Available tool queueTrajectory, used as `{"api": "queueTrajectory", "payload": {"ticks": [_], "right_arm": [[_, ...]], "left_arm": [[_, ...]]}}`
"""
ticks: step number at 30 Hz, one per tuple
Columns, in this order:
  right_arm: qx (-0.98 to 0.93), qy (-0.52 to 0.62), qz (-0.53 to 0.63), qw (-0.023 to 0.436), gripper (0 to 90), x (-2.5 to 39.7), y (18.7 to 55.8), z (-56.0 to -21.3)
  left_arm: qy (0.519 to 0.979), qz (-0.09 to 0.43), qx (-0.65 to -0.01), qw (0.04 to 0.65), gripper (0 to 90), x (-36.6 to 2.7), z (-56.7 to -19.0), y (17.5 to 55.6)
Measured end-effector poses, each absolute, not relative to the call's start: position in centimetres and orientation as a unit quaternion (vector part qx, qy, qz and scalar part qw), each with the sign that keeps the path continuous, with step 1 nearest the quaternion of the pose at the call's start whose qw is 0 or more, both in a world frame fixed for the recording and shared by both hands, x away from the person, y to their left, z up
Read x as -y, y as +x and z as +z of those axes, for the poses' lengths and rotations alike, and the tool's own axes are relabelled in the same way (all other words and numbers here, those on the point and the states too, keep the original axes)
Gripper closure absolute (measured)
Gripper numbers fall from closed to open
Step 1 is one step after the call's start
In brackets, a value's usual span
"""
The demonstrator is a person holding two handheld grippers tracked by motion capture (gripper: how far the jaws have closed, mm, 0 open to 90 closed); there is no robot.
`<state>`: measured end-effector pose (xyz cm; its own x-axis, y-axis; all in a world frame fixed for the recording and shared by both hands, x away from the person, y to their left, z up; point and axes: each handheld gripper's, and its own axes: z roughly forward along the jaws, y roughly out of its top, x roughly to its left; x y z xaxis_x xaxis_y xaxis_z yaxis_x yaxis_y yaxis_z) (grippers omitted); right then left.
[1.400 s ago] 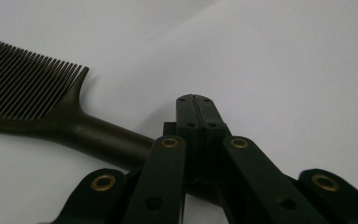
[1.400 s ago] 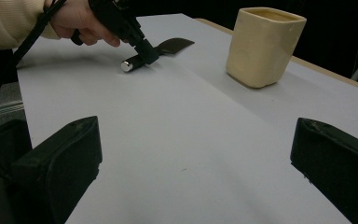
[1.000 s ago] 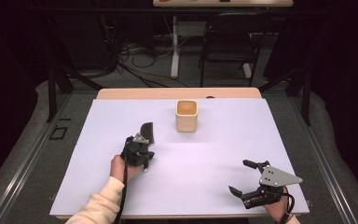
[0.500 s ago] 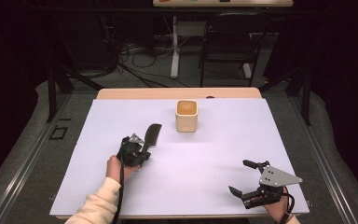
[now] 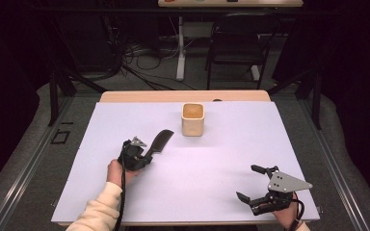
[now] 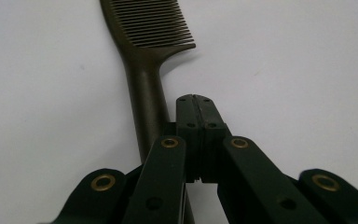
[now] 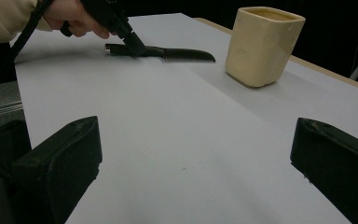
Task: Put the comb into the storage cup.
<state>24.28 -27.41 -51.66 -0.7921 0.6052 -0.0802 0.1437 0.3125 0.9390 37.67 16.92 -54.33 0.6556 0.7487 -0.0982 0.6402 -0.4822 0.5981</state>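
Observation:
A dark comb [image 5: 159,143] lies flat on the white table sheet [image 5: 231,144], its teeth end pointing toward a cream square cup [image 5: 192,119]. My left gripper [image 5: 146,154] is over the comb's handle end. In the left gripper view the left gripper [image 6: 196,100] has its jaws pressed together with nothing between them, and the comb [image 6: 144,70] runs along their left side. The right gripper view shows that left gripper [image 7: 135,48] touching the comb [image 7: 168,52] near the cup [image 7: 263,44]. My right gripper [image 5: 245,181] rests open at the near right, its own view [image 7: 196,158] showing bare sheet between the jaws.
A wooden table edge [image 5: 183,96] shows beyond the sheet. Behind the table stand a black chair [image 5: 236,48], cables and dark floor. A cable trails from the left gripper along a cream sleeve [image 5: 99,209].
The comb has swung down and to the right, from standing steeply to lying toward the cup. The left hand shifted slightly right with it. The right gripper has stayed still.

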Motion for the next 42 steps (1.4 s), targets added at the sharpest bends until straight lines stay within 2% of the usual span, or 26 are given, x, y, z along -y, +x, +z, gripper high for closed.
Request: {"api": "queueTrajectory", "payload": {"ticks": [29,42], "right_arm": [[-0.782,0.241,0.534,0.212,1.5,27.4,24.35,-51.71],[-0.782,0.241,0.534,0.212,1.5,27.39,24.33,-51.7]], "left_arm": [[0.855,0.091,-0.413,0.3,89.5,-17.69,-54.27,38.13],[0.857,0.085,-0.408,0.305,84.3,-17.72,-53.94,38.1]]}}
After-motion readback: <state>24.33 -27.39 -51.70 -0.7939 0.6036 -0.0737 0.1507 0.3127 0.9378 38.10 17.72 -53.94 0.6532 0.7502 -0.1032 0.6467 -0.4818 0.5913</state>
